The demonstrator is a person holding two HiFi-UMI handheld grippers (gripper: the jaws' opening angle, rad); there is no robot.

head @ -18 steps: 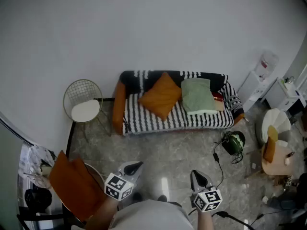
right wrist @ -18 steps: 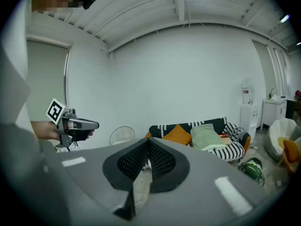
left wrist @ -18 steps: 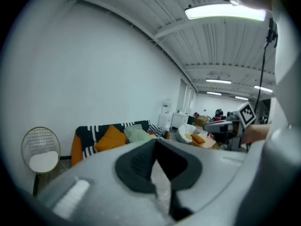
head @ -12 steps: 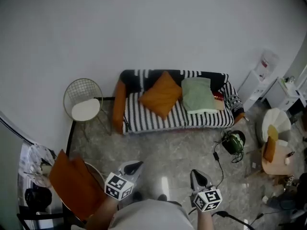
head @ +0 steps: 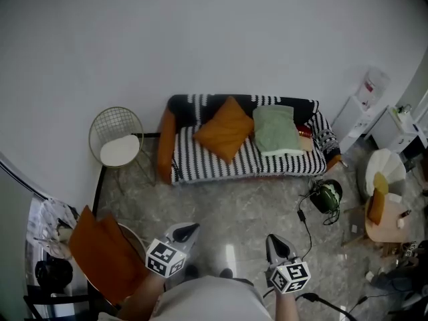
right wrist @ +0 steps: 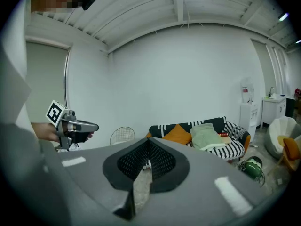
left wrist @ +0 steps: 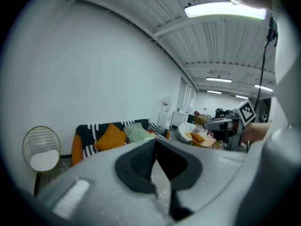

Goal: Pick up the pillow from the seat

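Comparing the head views, almost nothing is found to have changed: the sofa (head: 200, 169) is seen a shade higher in the frame than half a second earlier, while the left gripper (head: 189, 229) and the right gripper (head: 275, 240) are kept low, well short of the sofa, side by side and aimed towards it. Both grippers are clenched on nothing; in each gripper view the pads are pressed together with only floor beyond them. The task is therefore judged as not yet begun, with the whole approach to the sofa outstanding. An orange pillow (head: 224, 131) is propped against the sofa's backrest left of centre, and a pale green pillow (head: 275, 131) is laid just right of it on the same seat; which one is meant cannot be told. A wire chair (head: 117, 139) is stood just left of the sofa. No brand, label or legible writing is made out anywhere; only black-and-white square patterns are carried on the marker cubes (head: 165, 259), and no letters are shown.
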